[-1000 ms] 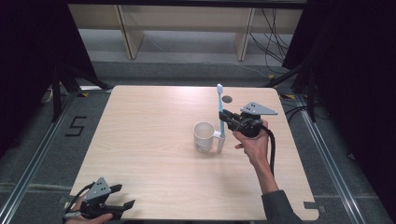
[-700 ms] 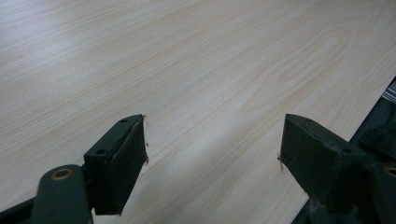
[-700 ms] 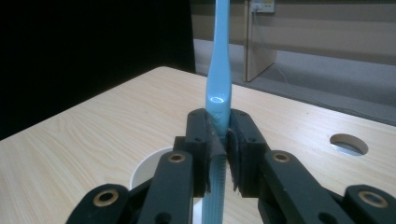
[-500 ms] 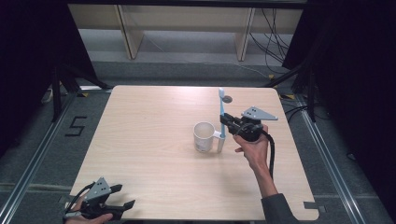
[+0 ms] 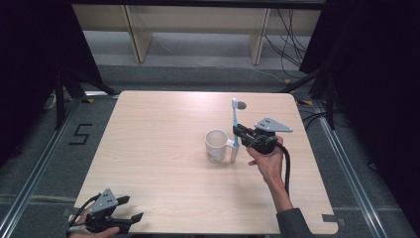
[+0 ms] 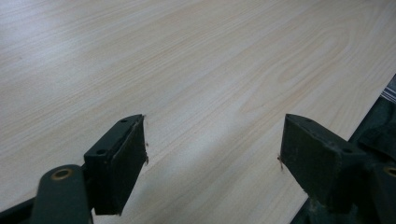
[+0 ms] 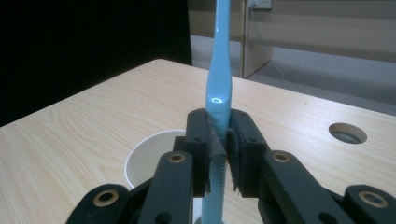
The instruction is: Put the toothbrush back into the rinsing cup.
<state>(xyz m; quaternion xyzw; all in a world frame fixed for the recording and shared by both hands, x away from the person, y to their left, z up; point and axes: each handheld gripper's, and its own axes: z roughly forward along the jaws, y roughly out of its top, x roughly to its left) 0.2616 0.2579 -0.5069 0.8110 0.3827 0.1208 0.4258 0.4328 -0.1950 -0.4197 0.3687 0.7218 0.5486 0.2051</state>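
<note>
Since half a second ago, little has been changed: the toothbrush (image 5: 235,128) is kept upright in the right gripper (image 5: 240,134) just beside the white cup (image 5: 216,145), and the left gripper (image 5: 130,221) has been left at the near left corner of the table (image 5: 158,129).

In the right gripper view, the top of the toothbrush (image 7: 219,60) is cut off by the upper edge, and its lower end is hidden behind the jaws of the right gripper (image 7: 219,154), so the brush head cannot be made out there. Part of the cup (image 7: 149,161) is also covered by the gripper's links. In the high view, the person's left hand is cut off at the bottom edge.

The toothbrush's long axis is held near vertical; in the high view one end is seen pointing up and away toward the far edge, the other down at the table beside the cup. Which end carries the bristles cannot be told.

The right gripper's jaws are seen pressed together on the pale blue handle, clamped at about its middle. The left gripper (image 6: 212,154) is seen with its jaws wide apart over bare wood grain, nothing between them.

The round hole (image 5: 241,105) in the tabletop is shown in the high view beyond the toothbrush, and in the right gripper view (image 7: 347,132) off to the right. The person's right hand (image 5: 267,161) and dark sleeve are shown from above.
</note>
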